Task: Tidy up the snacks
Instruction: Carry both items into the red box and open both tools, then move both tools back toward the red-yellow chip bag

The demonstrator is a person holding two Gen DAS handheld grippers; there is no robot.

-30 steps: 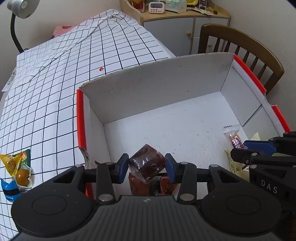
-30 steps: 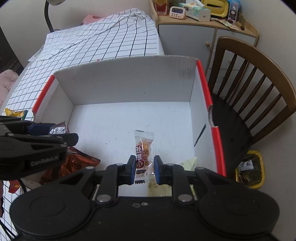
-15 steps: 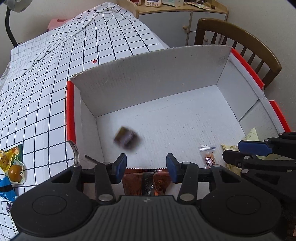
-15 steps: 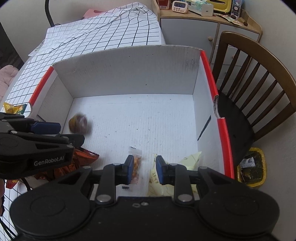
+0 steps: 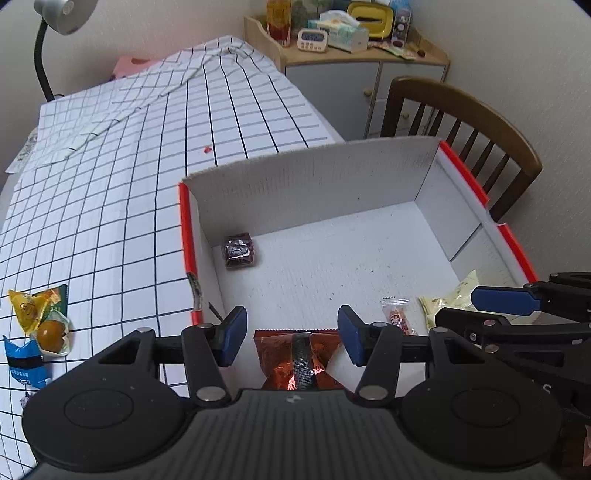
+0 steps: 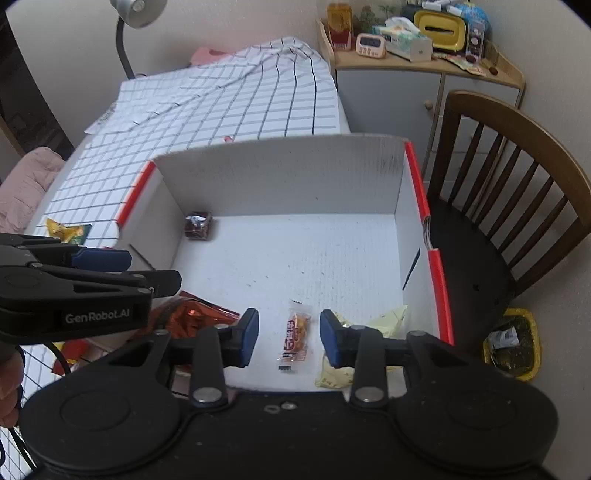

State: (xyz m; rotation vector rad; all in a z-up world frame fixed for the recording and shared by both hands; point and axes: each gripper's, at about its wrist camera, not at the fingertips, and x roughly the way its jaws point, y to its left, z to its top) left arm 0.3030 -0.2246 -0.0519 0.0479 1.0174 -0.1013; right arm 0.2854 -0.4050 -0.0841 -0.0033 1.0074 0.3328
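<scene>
A white cardboard box (image 5: pixel 314 177) with red rims (image 6: pixel 280 158) holds snacks. A dark brown wrapped snack (image 5: pixel 238 250) lies in its far left corner, also in the right wrist view (image 6: pixel 198 225). A small orange packet (image 6: pixel 295 334) lies on the floor near the front, also in the left wrist view (image 5: pixel 398 317). A shiny red-orange bag (image 5: pixel 297 363) and a pale yellow bag (image 6: pixel 369 325) lie at the front. My left gripper (image 5: pixel 291 334) is open and empty above the red bag. My right gripper (image 6: pixel 289 336) is open and empty above the orange packet.
Yellow, brown and blue snack packets (image 5: pixel 37 325) lie on the checked tablecloth (image 5: pixel 110 184) left of the box. A wooden chair (image 6: pixel 509 206) stands right of the box. A cabinet (image 6: pixel 406 81) with clutter is behind. A lamp (image 5: pixel 55 29) stands at the far left.
My left gripper opened and dropped the dark brown snack, which rolled to the far left corner. My right gripper released the orange packet onto the box floor. Both grippers pulled back and up.
</scene>
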